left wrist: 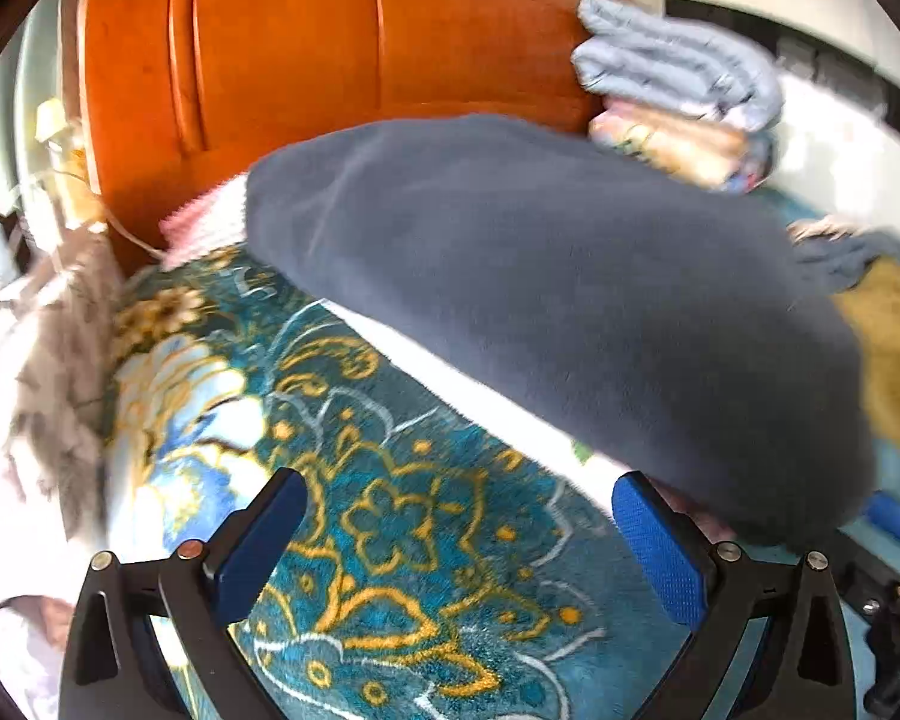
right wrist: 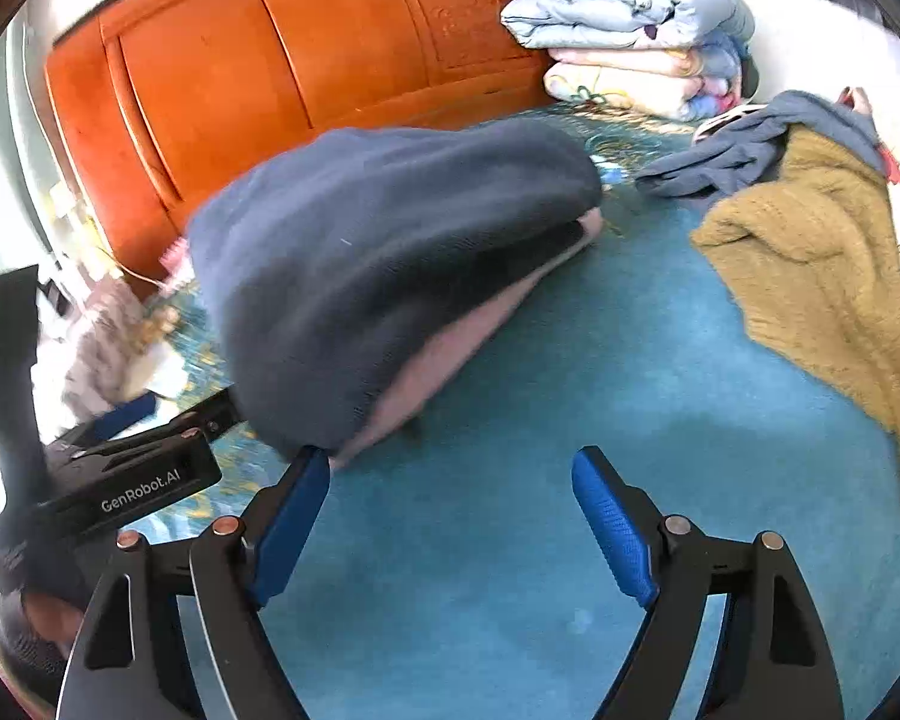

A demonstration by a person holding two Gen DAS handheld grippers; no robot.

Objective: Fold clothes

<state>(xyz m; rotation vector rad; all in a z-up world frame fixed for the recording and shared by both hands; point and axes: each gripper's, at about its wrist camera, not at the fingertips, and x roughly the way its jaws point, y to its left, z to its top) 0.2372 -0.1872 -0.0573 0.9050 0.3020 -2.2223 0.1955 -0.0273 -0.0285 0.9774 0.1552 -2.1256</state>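
Sweater (right wrist: 384, 264), dark blue with a pale lining, lies doubled on the bed, long axis slanting away from the headboard (right wrist: 222, 78). Both grippers gape empty: right gripper (right wrist: 450, 516) at its near corner, left gripper (left wrist: 456, 540) beside its near edge, about equally close.

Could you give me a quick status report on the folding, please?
Both claws, left and right, open and empty. Dark grey garment folded on the teal blanket. Mustard garment lies apart, unfolded.

Orange wooden headboard (right wrist: 222, 78), folded quilts (right wrist: 618, 6) stacked, teal floral blanket (left wrist: 390, 540)
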